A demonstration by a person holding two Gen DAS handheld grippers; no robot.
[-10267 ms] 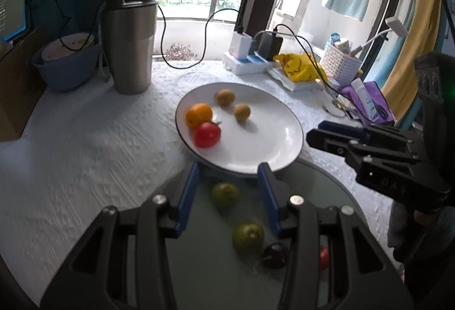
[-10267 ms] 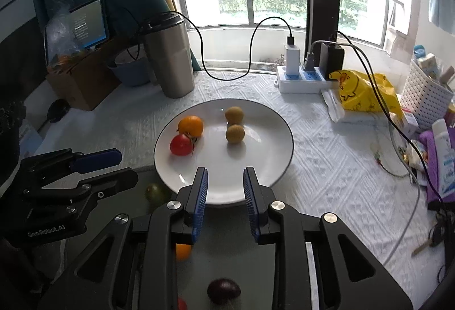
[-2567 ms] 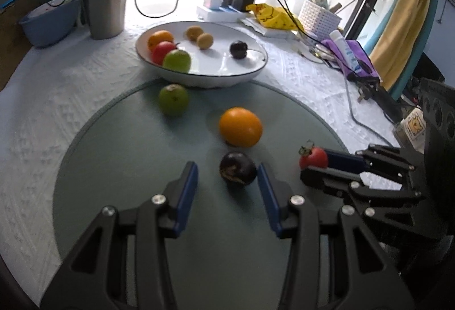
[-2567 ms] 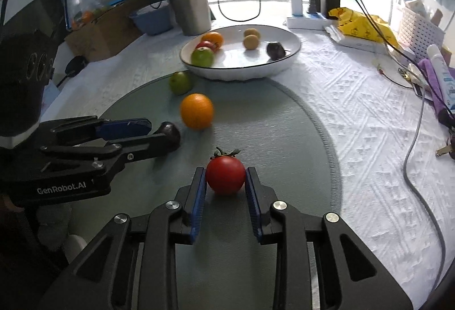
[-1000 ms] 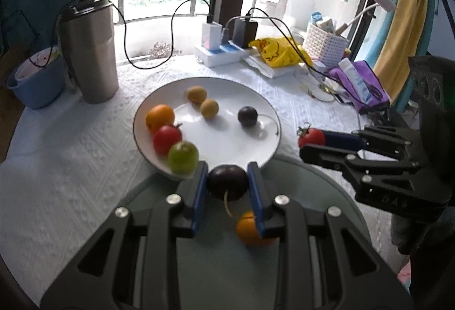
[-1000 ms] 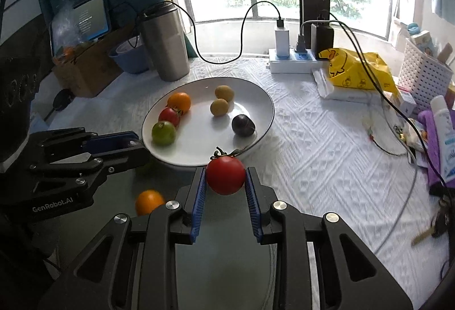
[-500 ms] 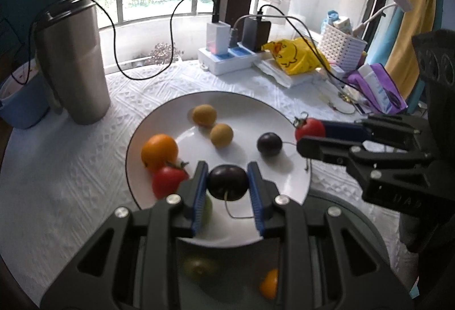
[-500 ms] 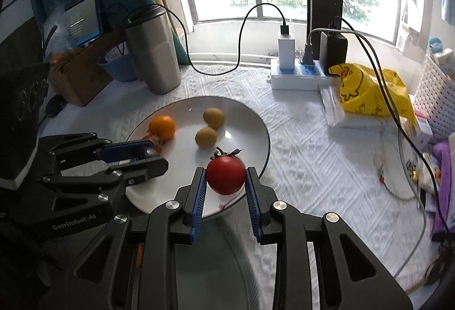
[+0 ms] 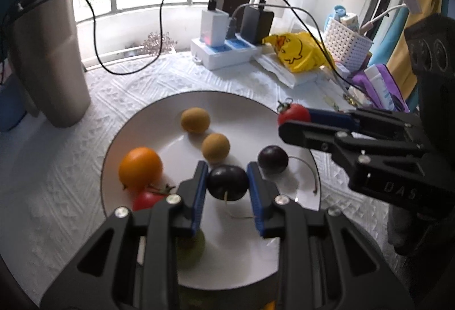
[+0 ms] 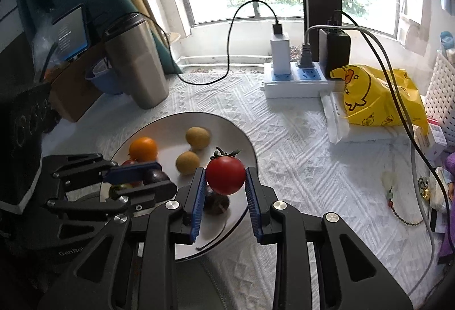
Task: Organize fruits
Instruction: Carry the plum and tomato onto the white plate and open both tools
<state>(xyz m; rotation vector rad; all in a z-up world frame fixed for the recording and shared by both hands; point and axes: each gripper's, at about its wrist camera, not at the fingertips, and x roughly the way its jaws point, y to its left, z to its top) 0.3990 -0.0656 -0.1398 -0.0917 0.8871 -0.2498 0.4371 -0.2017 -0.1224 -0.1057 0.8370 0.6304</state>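
A white patterned tablecloth [image 9: 57, 167] covers the table by a balcony window. At the left stands a steel tumbler [image 9: 45, 62]. The white plate [image 9: 250, 110] holds an orange [image 9: 140, 168], a tomato [image 9: 146, 200], two yellowish fruits [image 9: 195, 120] and a dark plum [image 9: 272, 159]. Above the plate, the left gripper [image 9: 227, 186] clamps a second plum [image 9: 227, 182] between its blue pads. Further right, the right gripper [image 10: 225, 186] grips a red stemmed tomato [image 10: 225, 174] over the plate's right edge. Beyond lie a power strip [image 10: 295, 82] and a yellow bag [image 10: 378, 96].
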